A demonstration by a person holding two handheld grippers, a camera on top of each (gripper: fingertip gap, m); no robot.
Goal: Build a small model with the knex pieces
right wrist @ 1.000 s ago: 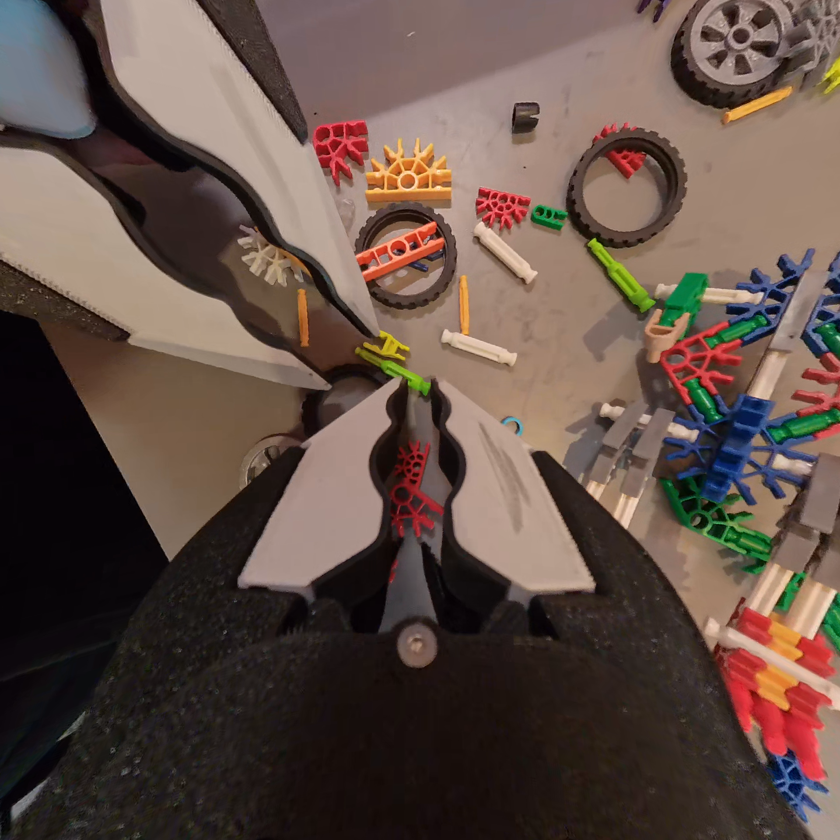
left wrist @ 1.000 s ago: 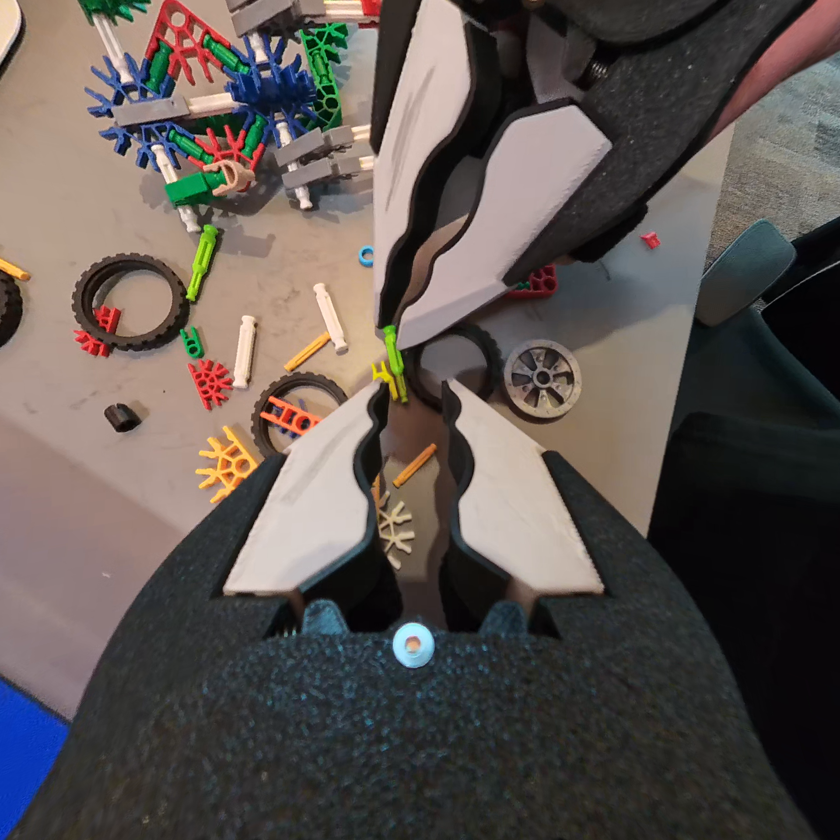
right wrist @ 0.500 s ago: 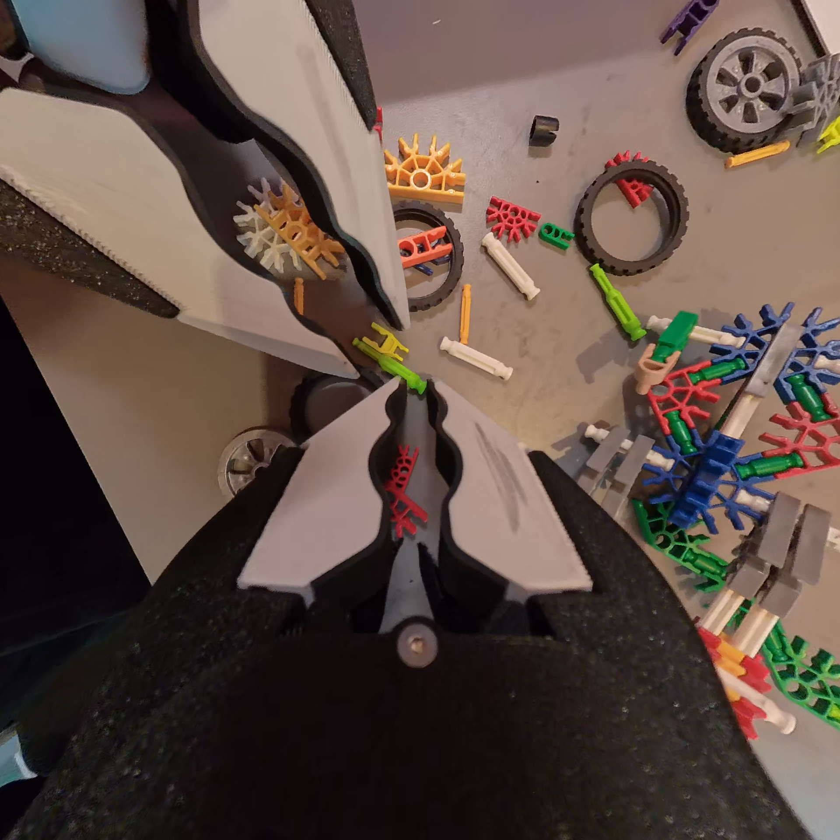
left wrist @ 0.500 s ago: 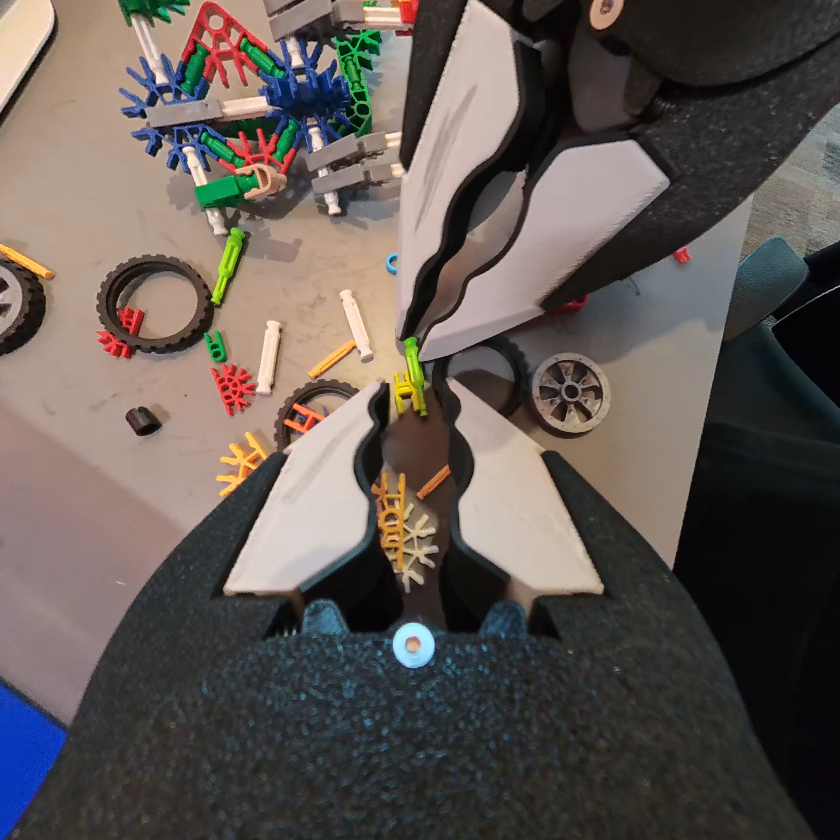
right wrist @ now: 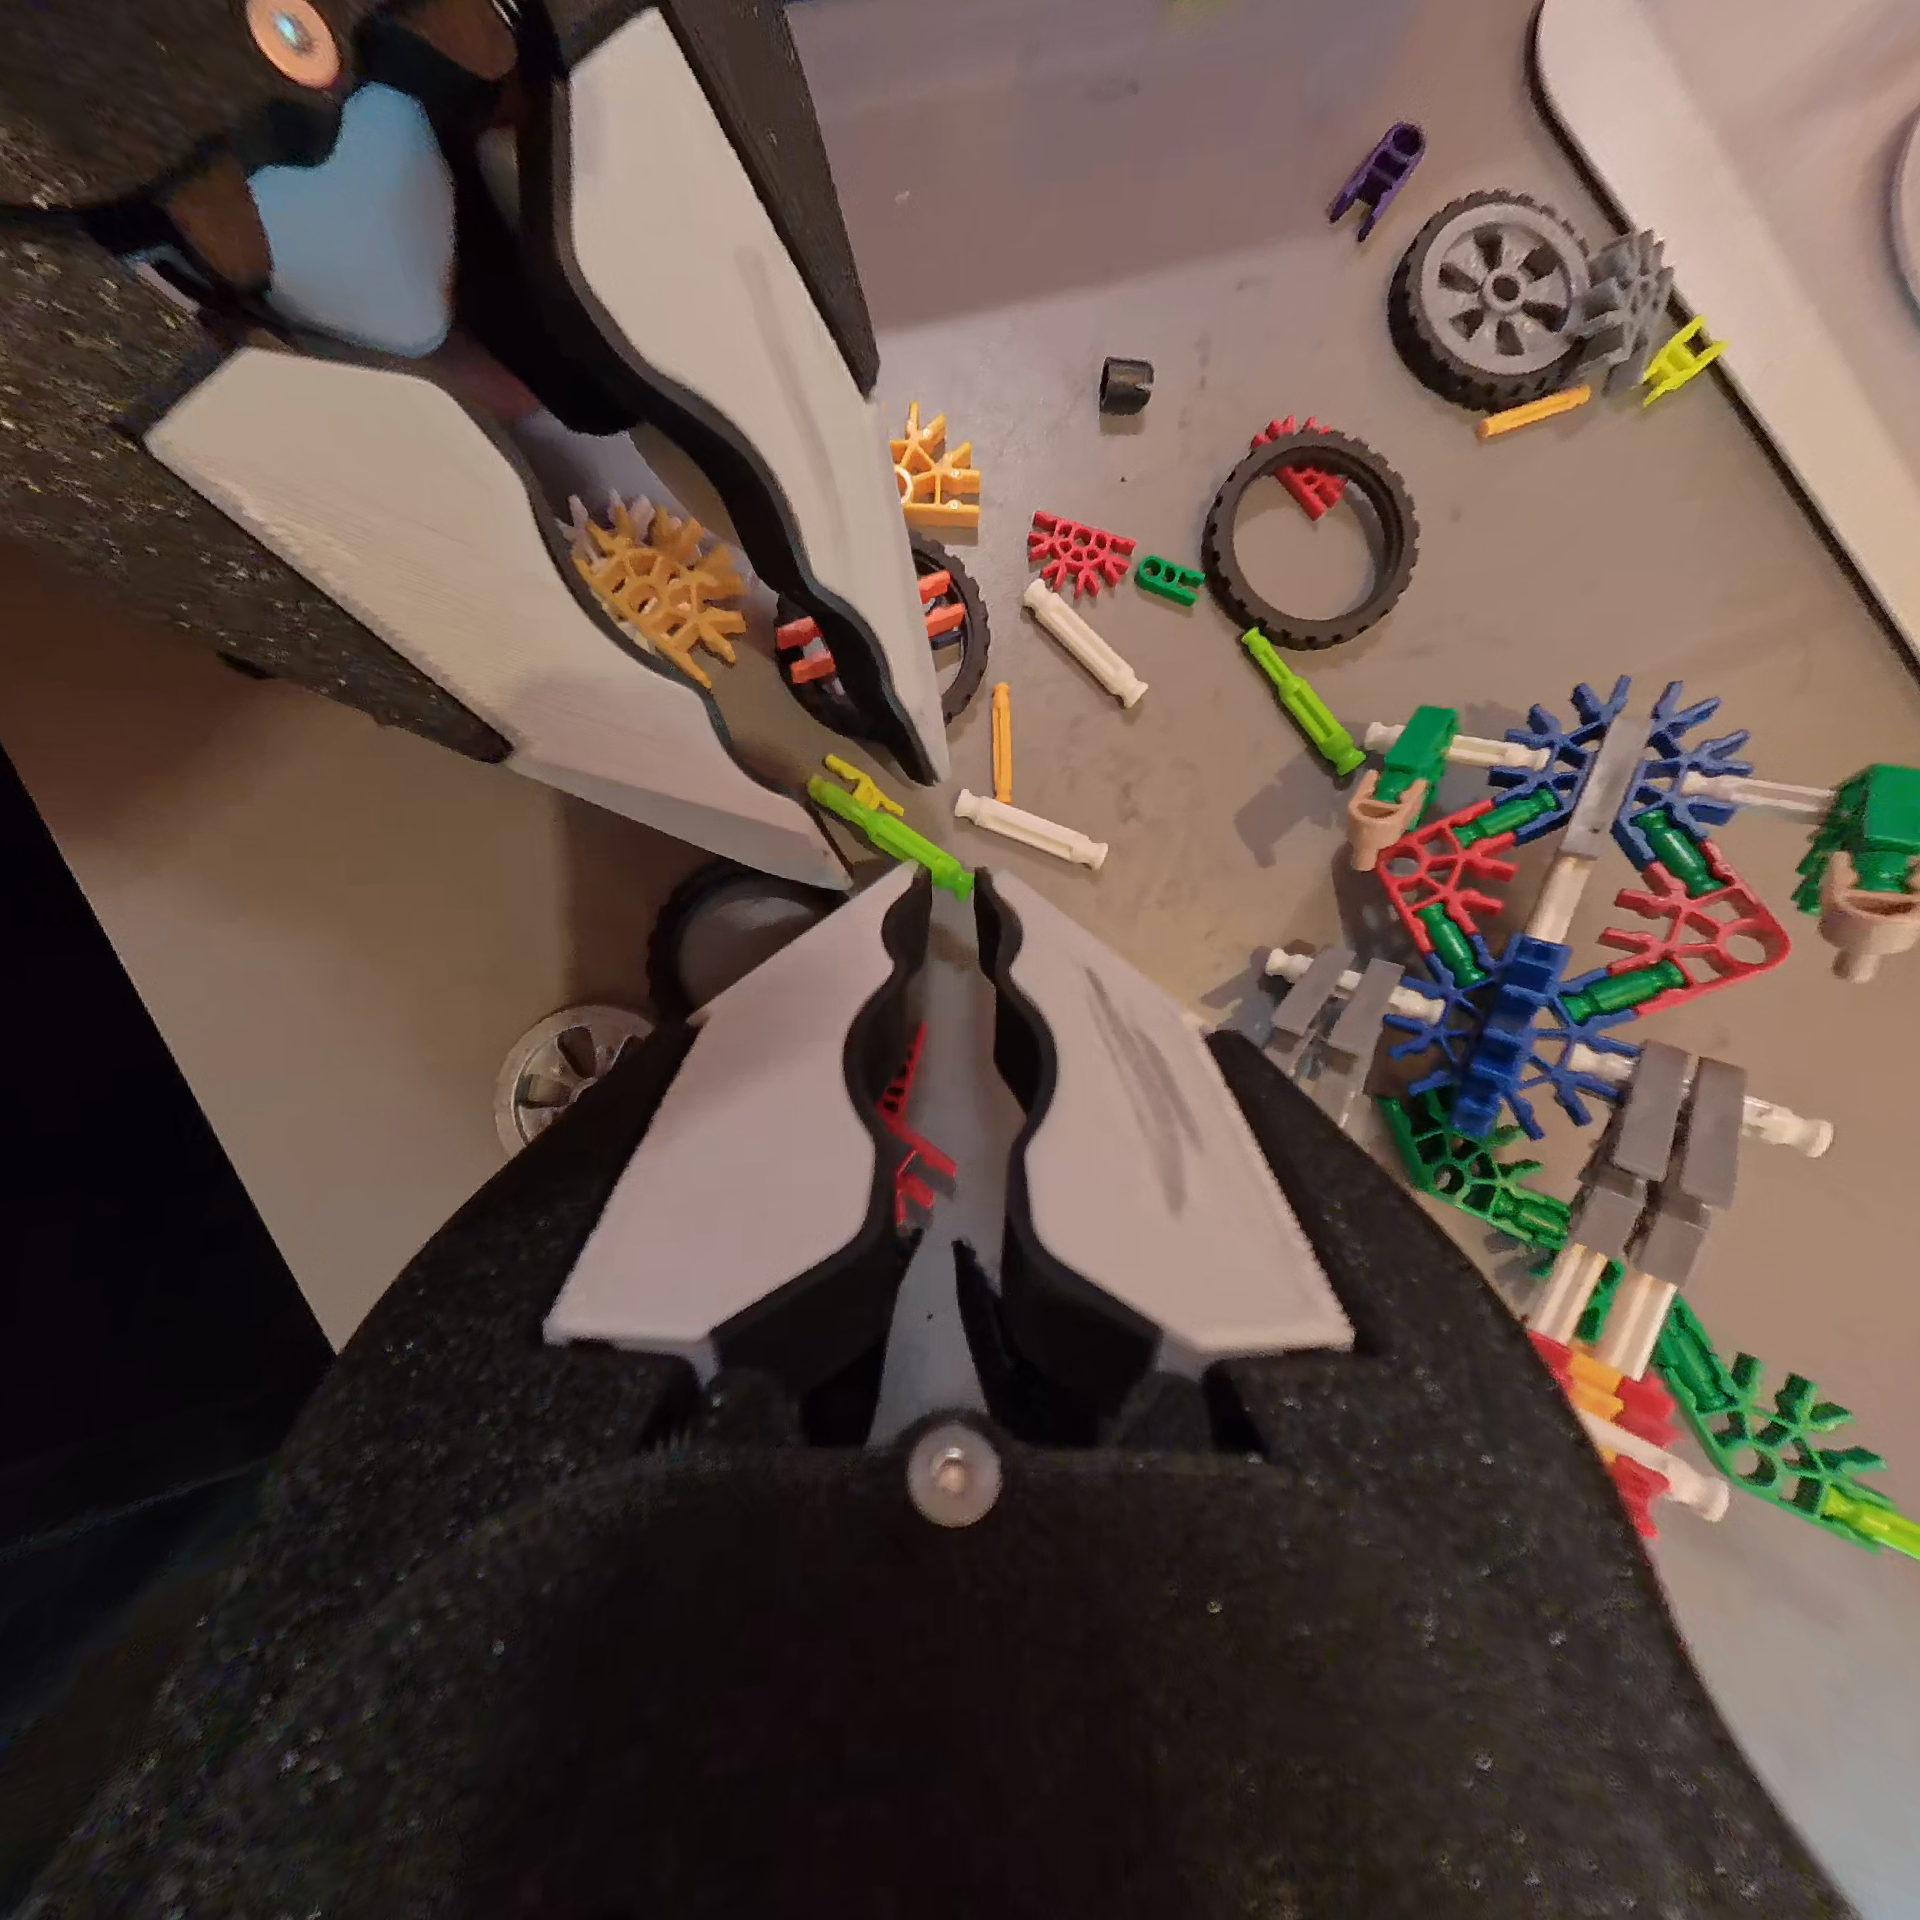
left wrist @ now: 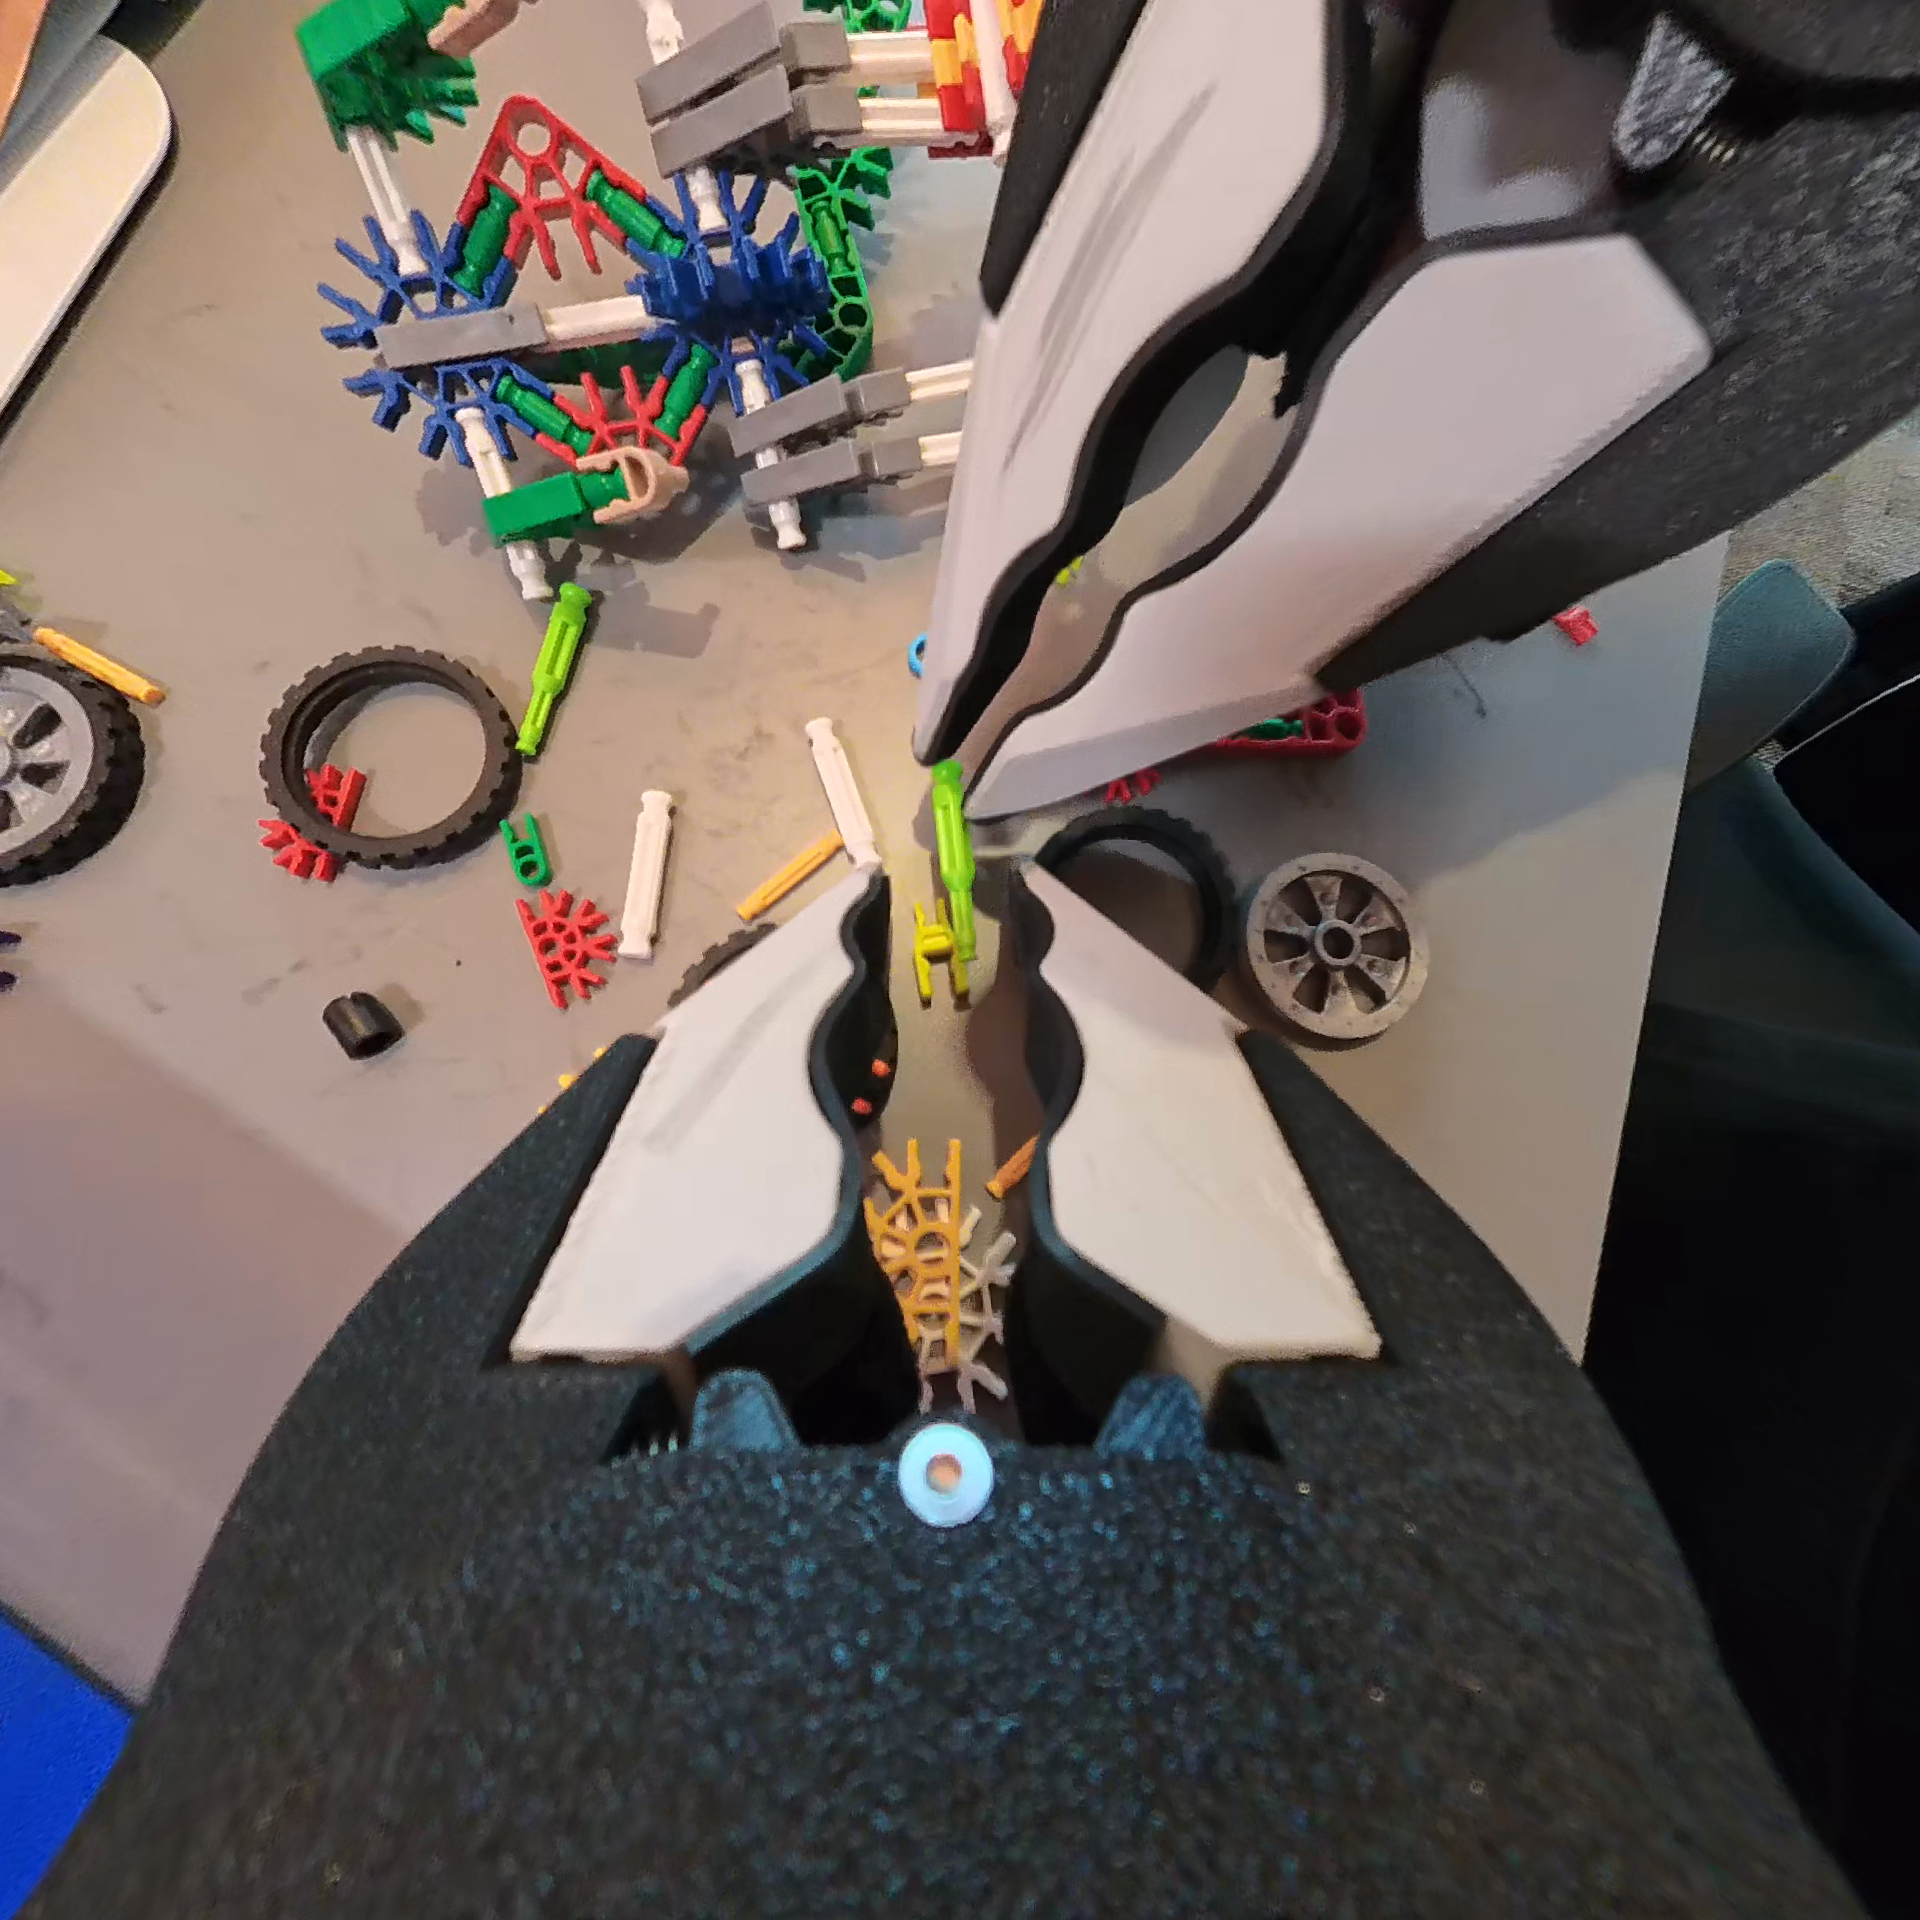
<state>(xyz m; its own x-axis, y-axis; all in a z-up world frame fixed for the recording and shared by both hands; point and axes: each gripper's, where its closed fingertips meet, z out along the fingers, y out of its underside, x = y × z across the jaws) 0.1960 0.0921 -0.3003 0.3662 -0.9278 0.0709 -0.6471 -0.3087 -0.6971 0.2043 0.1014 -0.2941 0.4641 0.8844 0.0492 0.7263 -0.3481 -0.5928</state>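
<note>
My right gripper is shut on one end of a lime green rod; it comes in from the upper right in the left wrist view. A small yellow clip sits at the rod's other end and looks joined to it. My left gripper is open, with the clip and that end of the rod between its fingertips. It shows at the upper left of the right wrist view. An orange connector on a white one lies on the table under the left gripper.
A black tyre and a grey wheel hub lie just right of the grippers, near the table's right edge. A blue, red and green rod assembly stands at the back. Loose rods, connectors and another tyre are scattered left. My left gripper's tips are some 7 centimetres from the orange connector. Seen from the right wrist view as well.
My left gripper has moved forward, so the rod's free end and the yellow clip now lie between its fingertips. The right gripper keeps its hold on the rod.
</note>
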